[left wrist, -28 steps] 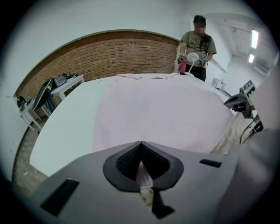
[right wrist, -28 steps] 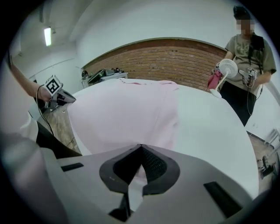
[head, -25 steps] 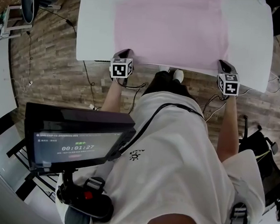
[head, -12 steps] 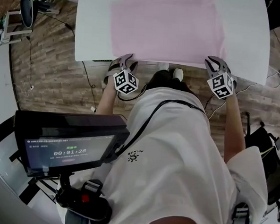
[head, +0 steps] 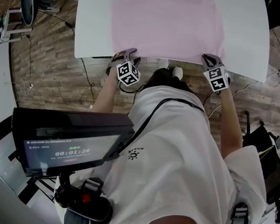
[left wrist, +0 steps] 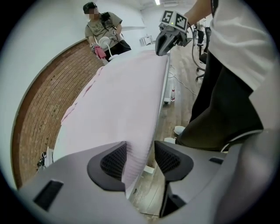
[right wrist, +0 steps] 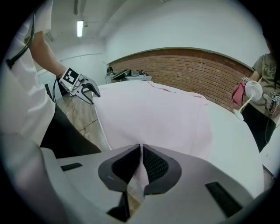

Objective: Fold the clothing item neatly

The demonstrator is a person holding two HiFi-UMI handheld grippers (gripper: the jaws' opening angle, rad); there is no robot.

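1. Clothing item (head: pixel 166 25), pale pink, is lying spread flat on the white worktop (head: pixel 95 26), with its near hem hanging just over the edge closest to the person (head: pixel 175 158).
2. The left gripper (head: pixel 127 54) is pointing steeply down at the near left corner of that hem. Its fingers (left wrist: pixel 114 161) have just been opening and are now standing apart. The hem is hanging between them, lying against one pad and leaving a clear gap to the other, so nothing is being squeezed.
3. The right gripper (head: pixel 210 59) is pointing down at the near right corner. Its fingers (right wrist: pixel 155 165) are sitting almost together, pinching a thin fold of the pink cloth between the pads.
4. The two grippers are sitting well apart along the worktop's near edge, and the cloth is running smooth between them.
5. The person, in a white shirt, is standing at the near edge on a wooden floor (head: pixel 52 70). A dark screen (head: pixel 72 143) is showing at the lower left of the head view.
6. A second person (left wrist: pixel 103 26) is standing beyond the far end of the worktop beside a small white fan (right wrist: pixel 253 92), and a brick wall (right wrist: pixel 197 70) is running behind.
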